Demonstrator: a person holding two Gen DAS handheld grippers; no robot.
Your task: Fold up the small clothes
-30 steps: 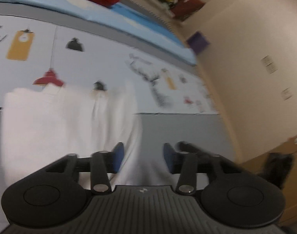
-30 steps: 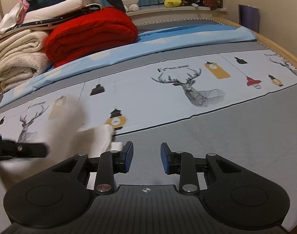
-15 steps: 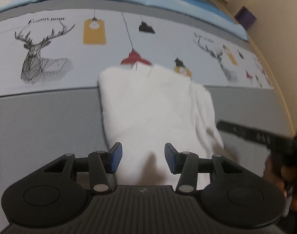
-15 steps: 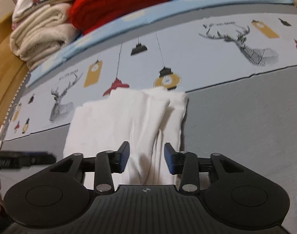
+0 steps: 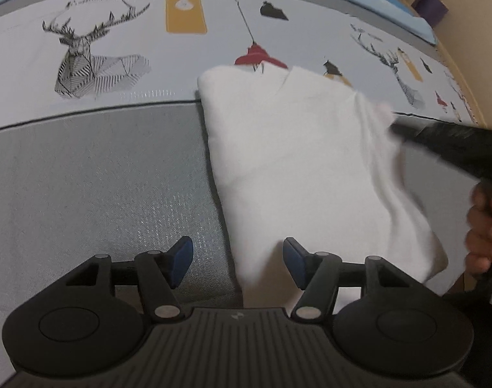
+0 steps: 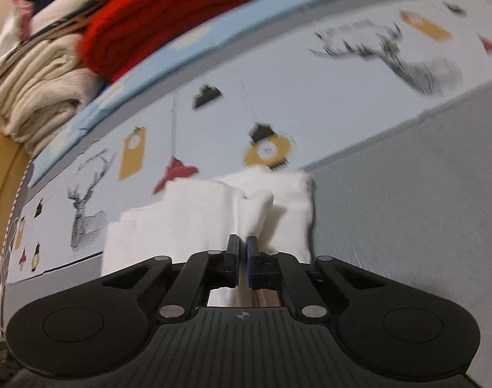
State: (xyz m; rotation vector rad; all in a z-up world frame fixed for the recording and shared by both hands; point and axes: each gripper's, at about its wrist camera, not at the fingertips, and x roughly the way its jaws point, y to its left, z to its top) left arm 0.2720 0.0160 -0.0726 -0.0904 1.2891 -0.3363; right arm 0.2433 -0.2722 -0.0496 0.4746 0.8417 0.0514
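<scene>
A white garment (image 5: 294, 148) lies partly folded on the bed, across the line between the printed band and the grey band (image 5: 100, 177). My left gripper (image 5: 237, 253) points down over its near left corner. The jaws are opening, the corner lies between them, and the pads do not press it. My right gripper (image 6: 242, 247) is shut on a raised fold at the right edge of the garment (image 6: 255, 207). In the left wrist view the right gripper (image 5: 407, 132) comes in from the right as a dark blur, a hand (image 5: 485, 226) behind it.
A red blanket (image 6: 168, 16) and cream folded towels (image 6: 39, 97) are stacked at the far side of the bed. The wooden bed frame (image 6: 0, 168) runs along the left. A purple object (image 5: 428, 0) stands by the wall. Grey sheet (image 6: 407, 210) lies bare to the right.
The left gripper tipped down, came close to the garment's near left corner, and its jaws widened. The right gripper moved in to the garment's right edge and closed on a fold.
</scene>
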